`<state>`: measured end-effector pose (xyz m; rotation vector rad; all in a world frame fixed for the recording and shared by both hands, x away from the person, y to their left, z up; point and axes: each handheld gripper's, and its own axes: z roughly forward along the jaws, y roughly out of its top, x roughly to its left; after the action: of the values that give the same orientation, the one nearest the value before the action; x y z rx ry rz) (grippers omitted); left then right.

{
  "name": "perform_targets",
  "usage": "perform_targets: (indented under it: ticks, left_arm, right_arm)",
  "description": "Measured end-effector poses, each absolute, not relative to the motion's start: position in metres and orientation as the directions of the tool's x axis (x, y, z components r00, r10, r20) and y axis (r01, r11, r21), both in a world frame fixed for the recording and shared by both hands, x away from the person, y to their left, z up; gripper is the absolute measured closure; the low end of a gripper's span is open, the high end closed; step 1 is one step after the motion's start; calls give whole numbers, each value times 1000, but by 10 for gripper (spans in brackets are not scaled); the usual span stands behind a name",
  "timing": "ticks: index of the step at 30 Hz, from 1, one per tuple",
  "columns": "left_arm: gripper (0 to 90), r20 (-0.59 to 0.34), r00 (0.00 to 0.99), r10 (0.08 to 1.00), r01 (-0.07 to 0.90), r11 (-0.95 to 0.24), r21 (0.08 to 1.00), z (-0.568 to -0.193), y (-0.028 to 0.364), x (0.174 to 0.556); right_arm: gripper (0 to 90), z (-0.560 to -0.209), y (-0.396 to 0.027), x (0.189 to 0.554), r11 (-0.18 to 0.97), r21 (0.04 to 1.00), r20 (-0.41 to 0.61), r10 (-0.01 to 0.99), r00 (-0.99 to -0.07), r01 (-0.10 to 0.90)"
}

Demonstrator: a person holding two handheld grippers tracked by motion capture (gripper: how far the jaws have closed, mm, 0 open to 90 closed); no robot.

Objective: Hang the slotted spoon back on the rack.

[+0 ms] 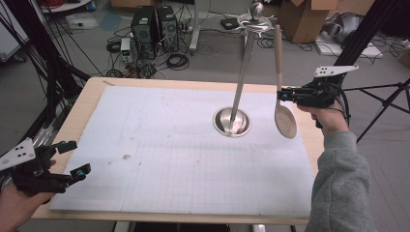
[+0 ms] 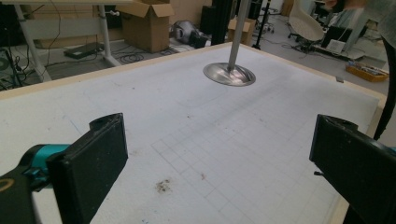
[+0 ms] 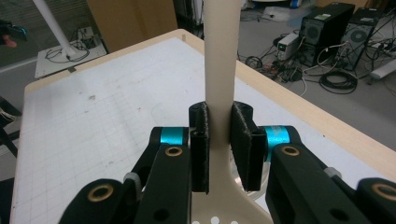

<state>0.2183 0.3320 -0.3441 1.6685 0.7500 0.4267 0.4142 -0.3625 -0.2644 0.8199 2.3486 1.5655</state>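
A beige slotted spoon (image 1: 282, 96) hangs upright in the air at the table's right side, bowl down and handle up. My right gripper (image 1: 281, 94) is shut on its neck; in the right gripper view the pads (image 3: 240, 140) press both sides of the spoon's handle (image 3: 219, 84). A steel utensil stand (image 1: 241, 72) with a round base (image 1: 232, 122) and hooks at the top rises just left of the spoon. My left gripper (image 1: 72, 158) stands open at the table's near left corner, its fingers (image 2: 93, 163) wide apart with nothing between them.
A white gridded mat (image 1: 183, 145) covers the wooden table (image 1: 87, 96). Computer towers (image 1: 154, 26), cables and cardboard boxes (image 1: 309, 17) lie on the floor beyond the far edge. A black tripod (image 1: 382, 101) stands to the right.
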Motion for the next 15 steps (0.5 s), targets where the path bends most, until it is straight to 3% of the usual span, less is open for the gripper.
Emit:
perform_targets:
  ticks: [15]
  left_arm:
    - [47, -119, 725, 678, 245, -93, 965, -344, 333, 218]
  right_arm:
    - [780, -272, -344, 424, 279, 899, 143, 543, -827, 338]
